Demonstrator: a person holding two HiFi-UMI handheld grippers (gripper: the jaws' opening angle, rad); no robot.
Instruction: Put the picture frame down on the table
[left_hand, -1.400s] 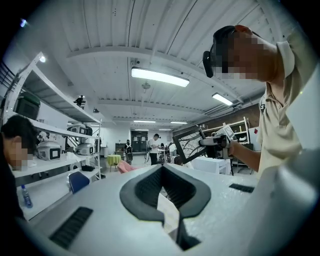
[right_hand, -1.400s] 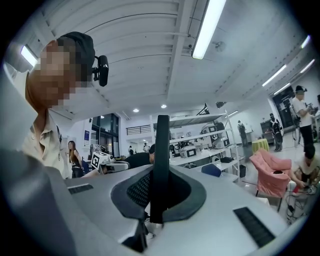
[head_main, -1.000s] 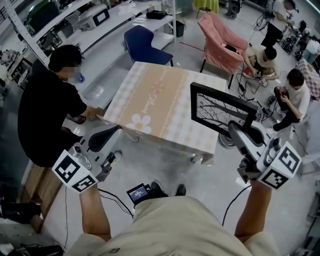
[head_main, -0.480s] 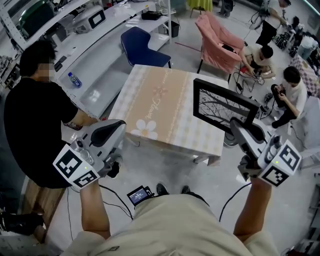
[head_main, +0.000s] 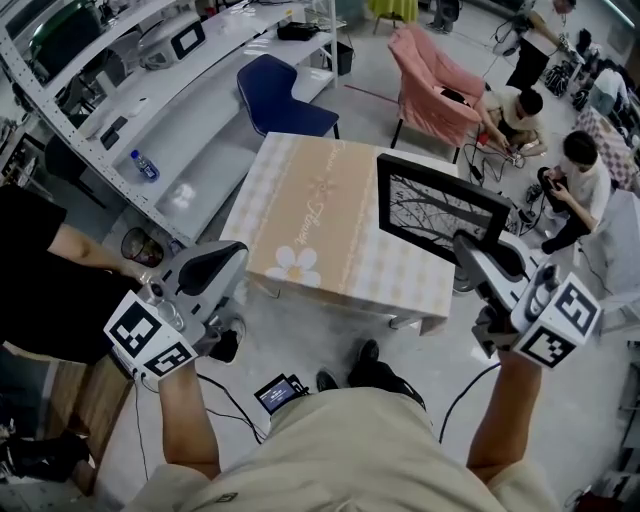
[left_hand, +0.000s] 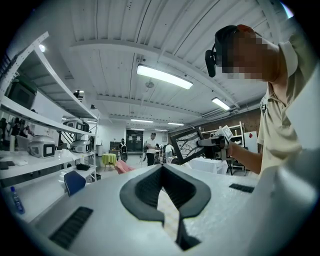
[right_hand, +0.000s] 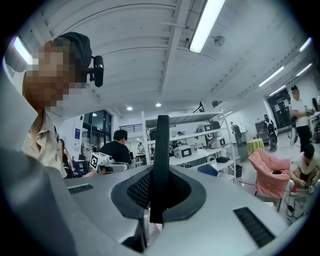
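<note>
Drawn closer to the worktop (head_main: 310, 200) than a second ago, with the picture frame (head_main: 440, 215) now held upright above its right side, seemingly not yet touching. Gripped by one thin edge in the tightly closed right tongs (head_main: 468, 246); left tongs (head_main: 238, 258) closed on nothing, just off the near left corner. Likely to swing or slip in so narrow a pinch, or to topple to the floor if set down too near the rim

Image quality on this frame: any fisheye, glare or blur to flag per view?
Head view: even light, sharp, edges slightly bowed; picture frame legible. Left gripper view: strong fisheye, black corners, ceiling light blown out. Right gripper view: same fisheye; the frame's edge between the jaws dark, soft.
</note>
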